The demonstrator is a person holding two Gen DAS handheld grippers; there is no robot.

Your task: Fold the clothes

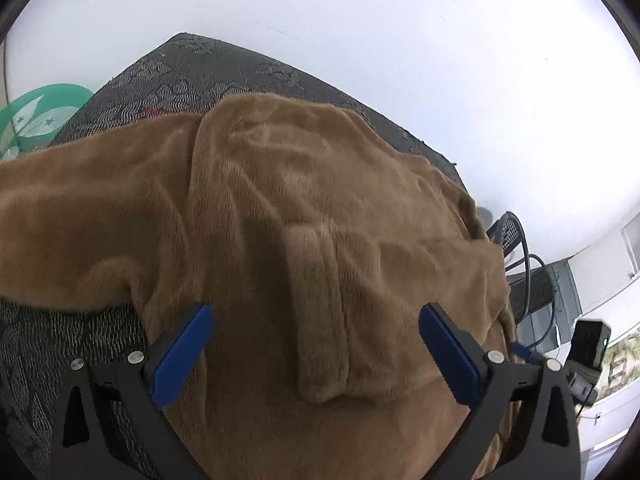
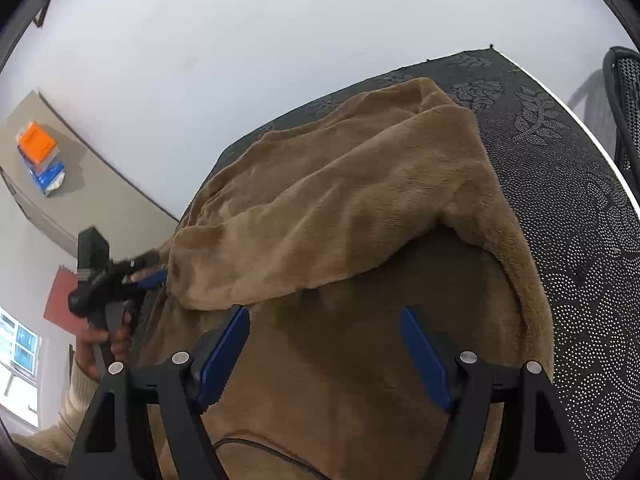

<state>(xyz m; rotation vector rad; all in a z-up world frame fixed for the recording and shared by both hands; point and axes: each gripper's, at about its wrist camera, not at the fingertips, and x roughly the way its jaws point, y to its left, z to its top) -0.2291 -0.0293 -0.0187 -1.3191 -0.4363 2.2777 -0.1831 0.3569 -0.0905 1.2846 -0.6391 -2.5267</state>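
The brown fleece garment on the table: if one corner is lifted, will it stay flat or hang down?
The brown fleece garment would probably droop: it already lies in soft folds and wrinkles. Its plush pile suggests it may cling to the patterned tablecloth, not slide. It looks bulky, perhaps fairly light for its size.

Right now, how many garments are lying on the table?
1. A single brown fleece garment lies spread over the dark patterned table, with one part folded over on top. Both grippers hover open above it. Anything underneath would be hidden.

Green basin (image 1: 38, 114) beside patterned table (image 1: 180, 76); orange box (image 2: 37, 145) on shelf.
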